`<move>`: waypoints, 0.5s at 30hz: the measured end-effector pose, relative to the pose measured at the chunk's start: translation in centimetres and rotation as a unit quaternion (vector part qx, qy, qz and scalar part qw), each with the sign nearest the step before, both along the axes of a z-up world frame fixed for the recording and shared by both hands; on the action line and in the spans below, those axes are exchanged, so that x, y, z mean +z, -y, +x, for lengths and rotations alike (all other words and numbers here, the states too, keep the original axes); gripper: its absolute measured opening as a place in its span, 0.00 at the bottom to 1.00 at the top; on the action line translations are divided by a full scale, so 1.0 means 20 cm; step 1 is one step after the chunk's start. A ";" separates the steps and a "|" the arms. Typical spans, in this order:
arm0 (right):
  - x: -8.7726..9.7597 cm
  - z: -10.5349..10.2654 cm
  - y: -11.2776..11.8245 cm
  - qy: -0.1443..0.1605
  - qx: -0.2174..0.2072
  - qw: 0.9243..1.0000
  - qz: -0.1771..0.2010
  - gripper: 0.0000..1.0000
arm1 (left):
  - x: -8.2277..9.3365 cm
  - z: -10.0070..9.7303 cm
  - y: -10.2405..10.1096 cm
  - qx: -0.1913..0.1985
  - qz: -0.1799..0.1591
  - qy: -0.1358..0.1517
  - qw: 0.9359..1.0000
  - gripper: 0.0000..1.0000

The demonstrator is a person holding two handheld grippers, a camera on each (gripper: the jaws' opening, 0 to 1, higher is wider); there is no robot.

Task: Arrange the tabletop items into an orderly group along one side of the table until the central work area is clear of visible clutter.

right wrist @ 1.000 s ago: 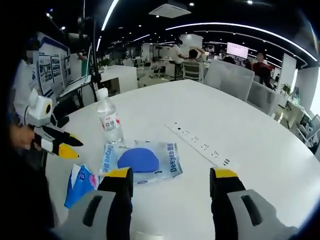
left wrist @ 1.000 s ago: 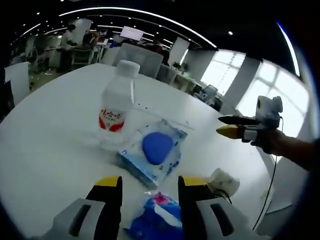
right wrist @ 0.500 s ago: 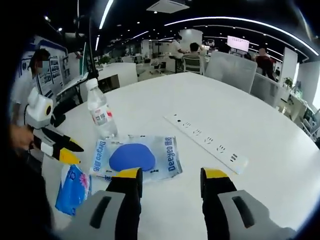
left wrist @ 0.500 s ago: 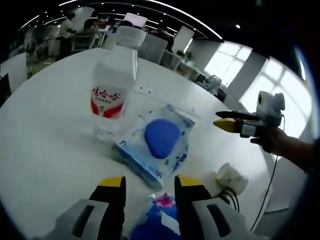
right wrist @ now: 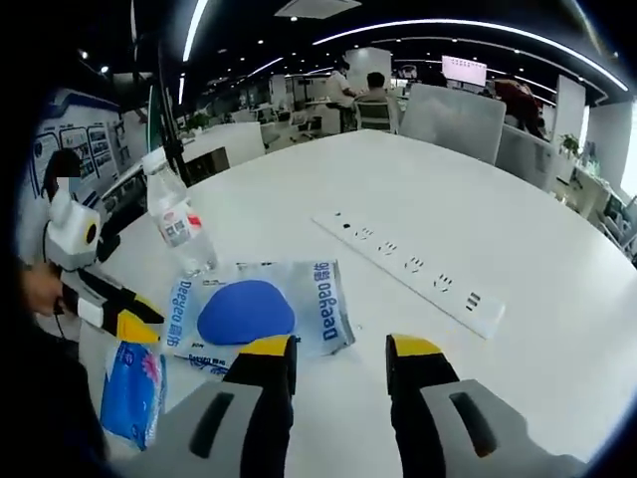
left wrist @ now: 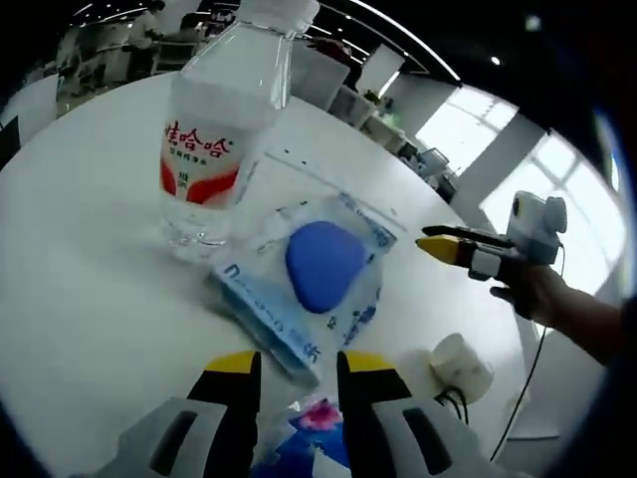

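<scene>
The left gripper hung low over the white desk, its fingers apart above a blue tissue pack. Just ahead lay a clear packet with a blue pad, beside a water bottle. The right gripper, fingers apart and empty, faced the packet's edge, with a power strip farther along the desk.

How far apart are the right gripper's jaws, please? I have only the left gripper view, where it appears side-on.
Observer: The right gripper has its jaws parallel and apart, with nothing between them.
Operator: What is the blue thing beneath my left jaws?
Observer: A blue tissue pack, lying flat beside the Deeyeo packet, with the left gripper over its near end.
Operator: And what lies on the packet's far side?
Observer: A white power strip, lying apart from the packet.
</scene>
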State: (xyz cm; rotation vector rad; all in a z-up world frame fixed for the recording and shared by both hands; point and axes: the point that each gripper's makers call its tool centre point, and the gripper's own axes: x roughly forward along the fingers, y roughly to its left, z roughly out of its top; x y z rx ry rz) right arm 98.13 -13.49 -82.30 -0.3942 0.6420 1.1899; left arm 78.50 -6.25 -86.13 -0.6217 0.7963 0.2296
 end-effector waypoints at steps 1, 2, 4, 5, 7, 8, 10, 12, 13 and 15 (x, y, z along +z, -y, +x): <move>0.00 0.00 -0.01 -0.010 -0.005 1.000 0.007 0.30 | 0.00 0.00 0.00 0.000 -0.004 -0.001 1.000 0.26; 0.00 0.00 -0.02 -0.013 -0.005 1.000 0.009 0.28 | -0.01 0.01 0.01 0.001 -0.008 -0.002 1.000 0.25; -0.02 0.00 -0.03 -0.008 -0.002 1.000 0.007 0.27 | -0.02 0.01 0.02 0.000 -0.019 -0.005 1.000 0.21; -0.03 0.01 -0.03 -0.009 -0.001 1.000 0.004 0.27 | -0.03 0.01 0.01 0.001 -0.018 -0.007 1.000 0.20; -0.06 0.01 -0.04 -0.019 -0.003 1.000 0.003 0.27 | -0.04 0.01 0.01 0.002 -0.019 -0.011 1.000 0.20; -0.08 0.01 -0.04 -0.023 -0.006 1.000 0.002 0.26 | -0.04 0.01 0.01 0.003 -0.020 -0.011 1.000 0.20; -0.10 0.02 -0.04 -0.026 -0.007 1.000 0.002 0.26 | -0.05 0.00 0.01 0.005 -0.025 -0.015 1.000 0.19; -0.11 0.02 -0.05 -0.027 -0.006 1.000 0.001 0.24 | -0.05 0.01 0.00 0.006 -0.026 -0.015 1.000 0.16; -0.13 0.01 -0.05 -0.031 -0.005 1.000 0.001 0.23 | -0.06 0.01 0.00 0.007 -0.028 -0.016 0.999 0.15; -0.14 0.01 -0.07 -0.030 0.001 1.000 -0.004 0.20 | -0.06 0.01 0.00 0.008 -0.032 -0.017 0.999 0.14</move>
